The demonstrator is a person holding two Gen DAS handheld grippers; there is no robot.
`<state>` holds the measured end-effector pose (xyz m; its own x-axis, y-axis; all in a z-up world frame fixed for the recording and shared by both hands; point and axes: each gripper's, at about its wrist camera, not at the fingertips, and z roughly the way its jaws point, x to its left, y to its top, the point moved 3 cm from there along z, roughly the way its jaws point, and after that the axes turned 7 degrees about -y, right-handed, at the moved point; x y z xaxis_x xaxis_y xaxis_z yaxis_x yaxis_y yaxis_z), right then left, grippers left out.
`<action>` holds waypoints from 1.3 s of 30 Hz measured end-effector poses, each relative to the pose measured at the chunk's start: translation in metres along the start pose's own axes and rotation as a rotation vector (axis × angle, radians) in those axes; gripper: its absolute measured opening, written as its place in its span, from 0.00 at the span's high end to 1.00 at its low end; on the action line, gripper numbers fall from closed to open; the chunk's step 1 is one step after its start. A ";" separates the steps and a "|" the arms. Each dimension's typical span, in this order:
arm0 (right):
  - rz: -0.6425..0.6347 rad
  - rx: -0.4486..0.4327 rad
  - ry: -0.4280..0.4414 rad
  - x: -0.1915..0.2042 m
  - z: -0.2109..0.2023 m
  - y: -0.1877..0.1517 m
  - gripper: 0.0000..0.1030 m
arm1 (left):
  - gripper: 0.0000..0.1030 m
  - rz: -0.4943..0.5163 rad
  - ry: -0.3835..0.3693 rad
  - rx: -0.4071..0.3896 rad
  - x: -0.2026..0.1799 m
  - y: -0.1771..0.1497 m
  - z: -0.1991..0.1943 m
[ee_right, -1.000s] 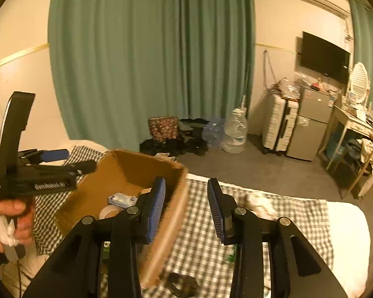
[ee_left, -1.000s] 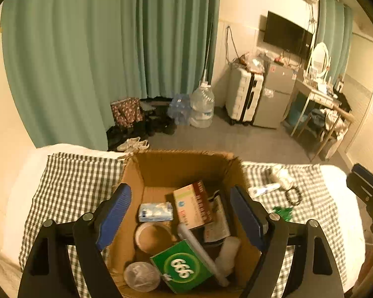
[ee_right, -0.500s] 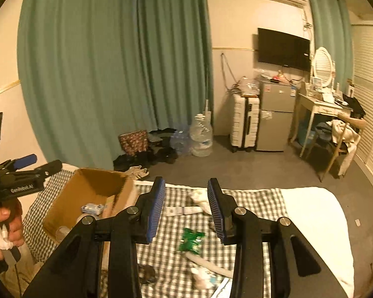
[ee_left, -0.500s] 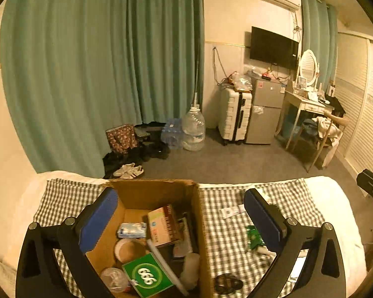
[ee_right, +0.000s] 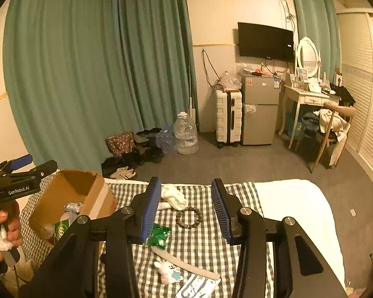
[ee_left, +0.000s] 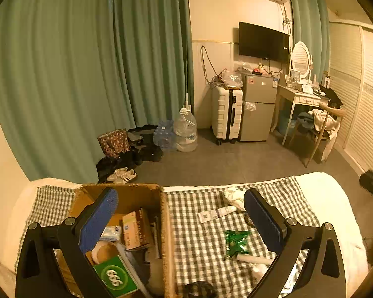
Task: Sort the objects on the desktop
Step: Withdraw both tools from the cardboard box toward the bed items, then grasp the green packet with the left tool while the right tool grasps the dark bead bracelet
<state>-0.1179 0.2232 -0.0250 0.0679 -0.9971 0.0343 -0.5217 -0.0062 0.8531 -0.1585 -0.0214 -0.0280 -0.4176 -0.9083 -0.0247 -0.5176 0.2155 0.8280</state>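
White "666" in a green circle on a green box point(ee_left: 115, 277) inside the cardboard box point(ee_left: 165, 223), "GenRobot.AI" in white on the left gripper's black body point(ee_right: 18, 190)

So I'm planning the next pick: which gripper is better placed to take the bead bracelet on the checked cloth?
Probably the right gripper. Its open, empty jaws frame the bead bracelet straight ahead. The left gripper, also open and empty, straddles the cardboard box wall, off to the bracelet's side.

both views swung from the cardboard box point(ee_left: 126, 198) toward the checked cloth point(ee_right: 204, 243); both grippers opened wider, empty
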 end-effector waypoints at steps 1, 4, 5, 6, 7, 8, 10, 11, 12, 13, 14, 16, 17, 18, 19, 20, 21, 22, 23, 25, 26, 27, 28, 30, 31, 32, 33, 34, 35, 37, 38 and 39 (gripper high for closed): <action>0.012 0.010 0.001 -0.004 0.002 -0.003 0.58 | 0.00 -0.005 -0.002 0.000 -0.002 0.000 0.001; 0.002 0.028 0.008 -0.010 0.009 -0.010 0.57 | 0.00 -0.012 -0.005 -0.009 -0.009 -0.001 0.005; -0.002 0.029 0.008 -0.013 0.012 -0.012 0.57 | 0.00 -0.011 -0.003 -0.013 -0.012 -0.002 0.007; -0.002 0.032 0.012 -0.015 0.014 -0.014 0.56 | 0.00 -0.013 -0.002 -0.016 -0.015 -0.003 0.009; -0.001 0.035 0.015 -0.017 0.016 -0.015 0.56 | 0.00 -0.015 -0.005 -0.015 -0.017 -0.004 0.011; 0.001 0.039 0.016 -0.020 0.019 -0.017 0.55 | 0.00 -0.017 -0.009 -0.011 -0.019 -0.005 0.014; 0.008 0.043 0.019 -0.025 0.025 -0.019 0.53 | 0.00 -0.019 -0.019 0.011 -0.021 -0.008 0.025; 0.014 0.046 0.021 -0.027 0.030 -0.021 0.50 | 0.00 -0.022 -0.030 0.033 -0.023 -0.011 0.033; 0.019 0.049 0.025 -0.029 0.034 -0.021 0.49 | 0.00 -0.027 -0.040 0.051 -0.024 -0.013 0.039; 0.022 0.055 0.029 -0.031 0.039 -0.022 0.48 | 0.00 -0.035 -0.054 0.070 -0.024 -0.018 0.047; 0.021 0.062 0.031 -0.031 0.044 -0.024 0.48 | 0.00 -0.039 -0.064 0.078 -0.026 -0.021 0.052; 0.011 0.076 0.033 -0.032 0.056 -0.028 0.47 | 0.00 -0.033 -0.061 0.093 -0.030 -0.027 0.065; 0.004 0.083 0.034 -0.031 0.063 -0.031 0.47 | 0.00 -0.028 -0.056 0.102 -0.032 -0.030 0.071; 0.000 0.088 0.034 -0.032 0.069 -0.033 0.46 | 0.00 -0.023 -0.052 0.114 -0.035 -0.034 0.079; -0.001 0.094 0.034 -0.032 0.076 -0.035 0.46 | 0.00 -0.017 -0.049 0.130 -0.037 -0.039 0.087; 0.004 0.102 0.036 -0.033 0.085 -0.038 0.46 | 0.00 -0.012 -0.048 0.145 -0.039 -0.043 0.095; 0.010 0.110 0.038 -0.034 0.091 -0.041 0.46 | 0.00 -0.004 -0.046 0.160 -0.041 -0.047 0.103; 0.018 0.120 0.040 -0.035 0.100 -0.044 0.46 | 0.00 0.005 -0.041 0.168 -0.045 -0.049 0.109; 0.027 0.131 0.042 -0.036 0.109 -0.047 0.46 | 0.00 0.016 -0.032 0.177 -0.046 -0.053 0.116; 0.033 0.155 0.042 -0.036 0.126 -0.054 0.46 | 0.00 0.030 -0.020 0.194 -0.048 -0.059 0.128; 0.034 0.168 0.041 -0.036 0.136 -0.057 0.46 | 0.00 0.032 -0.019 0.202 -0.047 -0.063 0.134; 0.036 0.177 0.041 -0.036 0.144 -0.058 0.46 | 0.00 0.031 -0.019 0.210 -0.048 -0.066 0.140; 0.039 0.187 0.042 -0.037 0.152 -0.061 0.46 | 0.00 0.027 -0.020 0.219 -0.047 -0.071 0.147; 0.043 0.207 0.043 -0.037 0.167 -0.066 0.45 | 0.00 0.025 -0.023 0.238 -0.048 -0.077 0.161; 0.042 0.217 0.042 -0.038 0.175 -0.068 0.45 | 0.00 0.024 -0.024 0.245 -0.049 -0.081 0.166; 0.041 0.228 0.041 -0.039 0.184 -0.069 0.45 | 0.00 0.021 -0.027 0.258 -0.051 -0.085 0.173; 0.042 0.237 0.043 -0.039 0.190 -0.070 0.44 | 0.00 0.010 -0.034 0.280 -0.052 -0.091 0.180; 0.044 0.244 0.043 -0.038 0.198 -0.070 0.43 | 0.00 -0.005 -0.044 0.300 -0.051 -0.095 0.187; 0.048 0.252 0.041 -0.037 0.206 -0.072 0.42 | 0.00 -0.021 -0.057 0.319 -0.050 -0.100 0.193; 0.065 0.261 0.048 -0.037 0.218 -0.076 0.41 | 0.00 -0.040 -0.079 0.352 -0.053 -0.112 0.204; 0.074 0.271 0.056 -0.038 0.225 -0.079 0.39 | 0.00 -0.036 -0.087 0.364 -0.056 -0.118 0.209; 0.076 0.282 0.060 -0.037 0.230 -0.082 0.38 | 0.00 -0.024 -0.093 0.374 -0.059 -0.123 0.214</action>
<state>-0.2736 0.2429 -0.2159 0.0657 -0.9893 0.1307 -0.7422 0.0391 0.6690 -0.2299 0.0828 -0.2479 -0.4591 -0.8820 -0.1061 -0.7576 0.3264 0.5653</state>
